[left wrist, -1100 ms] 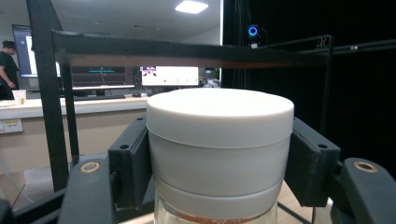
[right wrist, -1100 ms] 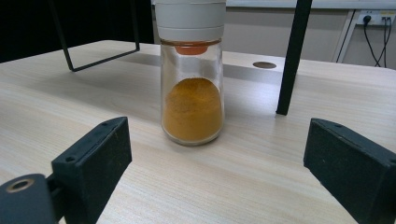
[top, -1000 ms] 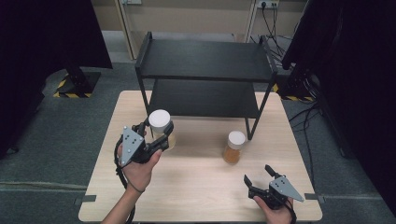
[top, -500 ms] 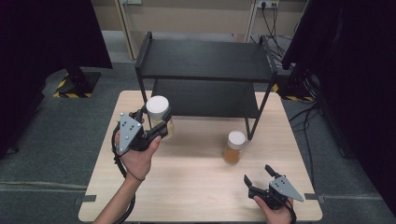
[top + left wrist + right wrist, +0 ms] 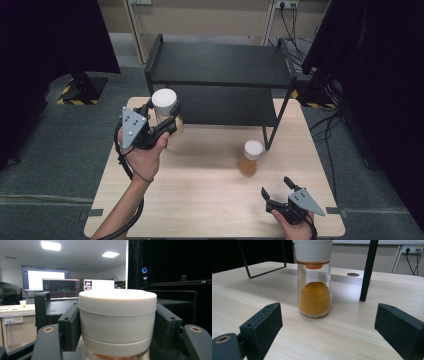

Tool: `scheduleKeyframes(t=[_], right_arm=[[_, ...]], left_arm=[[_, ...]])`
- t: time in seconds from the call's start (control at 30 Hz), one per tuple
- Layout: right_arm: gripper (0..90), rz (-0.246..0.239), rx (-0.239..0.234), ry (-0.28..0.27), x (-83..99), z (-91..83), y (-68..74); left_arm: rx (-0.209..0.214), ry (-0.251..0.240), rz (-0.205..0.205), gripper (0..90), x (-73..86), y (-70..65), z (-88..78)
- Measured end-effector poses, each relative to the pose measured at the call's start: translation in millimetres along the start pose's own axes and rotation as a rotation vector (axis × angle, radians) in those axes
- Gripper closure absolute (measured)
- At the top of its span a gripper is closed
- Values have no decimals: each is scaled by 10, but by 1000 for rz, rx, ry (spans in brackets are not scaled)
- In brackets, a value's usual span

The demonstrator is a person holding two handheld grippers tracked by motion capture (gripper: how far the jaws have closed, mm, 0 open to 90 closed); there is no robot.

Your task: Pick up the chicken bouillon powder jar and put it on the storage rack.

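We are working at a light wooden table [image 5: 210, 200], the biggest thing in front of us, and a black two-level metal shelf [image 5: 220, 65] is standing across its far edge, at twelve o'clock from the table's middle, with one thin black leg [image 5: 367, 270] coming down onto the wood. Our left forearm is coming in from six o'clock and the left hand [image 5: 145, 157] is sitting at about ten o'clock, carrying the left gripper [image 5: 162, 125]. That gripper is clamping a jar [image 5: 166, 114] with a wide white lid; in the left gripper view the two black jaws are pressing against both sides of the lid [image 5: 117, 315], and a band of orange is showing through the glass just below it. In the high view this jar is hanging above the table's ten o'clock corner, just in front of the shelf's near left post. The right gripper [image 5: 279, 194] is resting at five o'clock near the table's front edge, its jaws standing wide apart with nothing between them. It is pointing at a second jar [image 5: 314, 280], which is standing upright on the wood at about two o'clock, near the shelf's leg, with orange powder heaped in its lower half under a white lid.
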State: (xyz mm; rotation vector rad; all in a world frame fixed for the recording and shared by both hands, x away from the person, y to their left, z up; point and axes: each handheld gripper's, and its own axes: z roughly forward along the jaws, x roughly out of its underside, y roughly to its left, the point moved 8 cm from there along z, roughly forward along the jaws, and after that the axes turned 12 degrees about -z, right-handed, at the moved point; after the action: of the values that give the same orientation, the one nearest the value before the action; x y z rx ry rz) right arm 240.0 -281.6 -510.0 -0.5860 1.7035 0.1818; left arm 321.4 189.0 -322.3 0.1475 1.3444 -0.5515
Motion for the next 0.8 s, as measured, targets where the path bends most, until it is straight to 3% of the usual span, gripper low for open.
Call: scheduleKeyframes(t=[0.8], right_arm=[[81, 1, -2, 2, -1, 0, -4]], left_arm=[[-32, -32, 20, 342, -521, -89, 350]])
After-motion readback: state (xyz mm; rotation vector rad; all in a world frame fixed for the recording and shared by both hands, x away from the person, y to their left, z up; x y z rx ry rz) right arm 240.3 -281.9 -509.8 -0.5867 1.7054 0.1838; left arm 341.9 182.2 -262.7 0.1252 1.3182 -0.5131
